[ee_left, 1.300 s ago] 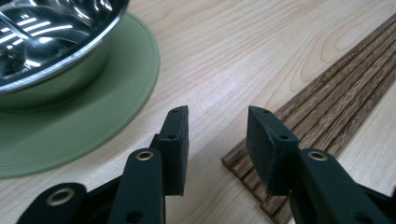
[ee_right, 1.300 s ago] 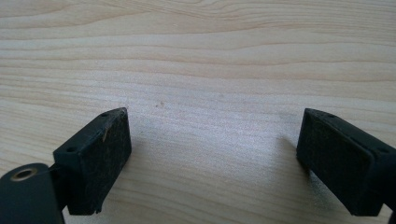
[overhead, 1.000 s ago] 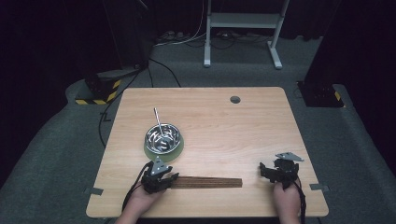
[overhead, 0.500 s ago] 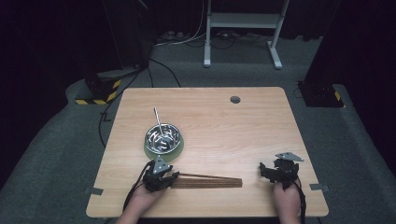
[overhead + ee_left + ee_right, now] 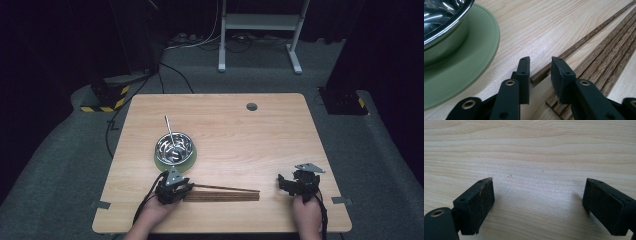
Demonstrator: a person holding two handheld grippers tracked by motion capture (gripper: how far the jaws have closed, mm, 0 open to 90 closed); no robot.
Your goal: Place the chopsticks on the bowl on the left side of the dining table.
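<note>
Left gripper (image 5: 540,72) jaws have just been closing round one stick's (image 5: 584,41) end, not yet pinching. Thin, stiff, light wood; likely rolls, so grab near end. Right gripper (image 5: 537,206) jaws wide open, empty.

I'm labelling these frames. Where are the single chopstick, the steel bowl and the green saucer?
single chopstick (image 5: 579,43), left gripper view, middle of its shaft.
steel bowl (image 5: 174,148), high view, inner wall.
green saucer (image 5: 477,53), left gripper view, bare rim.

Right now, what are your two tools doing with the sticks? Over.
Left tool closing round one stick, pads not yet pressing. Right tool open over bare table. Other sticks lie bundled alongside. Bowl close by, not blocking.
</note>
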